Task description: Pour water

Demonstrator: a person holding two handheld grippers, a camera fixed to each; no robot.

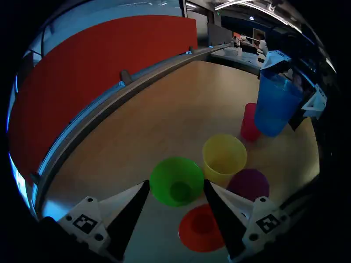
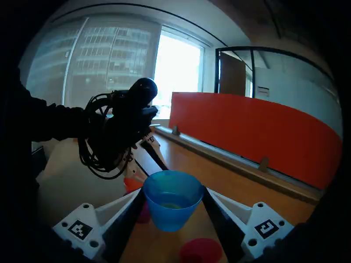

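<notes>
The right claw (image 2: 173,191) grips the blue cup (image 2: 172,212) from both sides, with a little liquid showing at the bottom. In the left gripper view that cup hangs at 2 o'clock, raised just above the red cup (image 1: 248,125) on the desk (image 1: 175,105). The left claw (image 1: 176,183) stands wide and empty, the green cup (image 1: 175,173) just ahead of its tips, the yellow cup (image 1: 223,155) at 1 o'clock.

Left gripper view close over the worktop (image 1: 175,101), angled down, red partition (image 1: 101,65) at upper left, right gripper view nearer level, facing the windows (image 2: 177,74), both sharing blue cup (image 1: 275,107), partition, worktop.
</notes>
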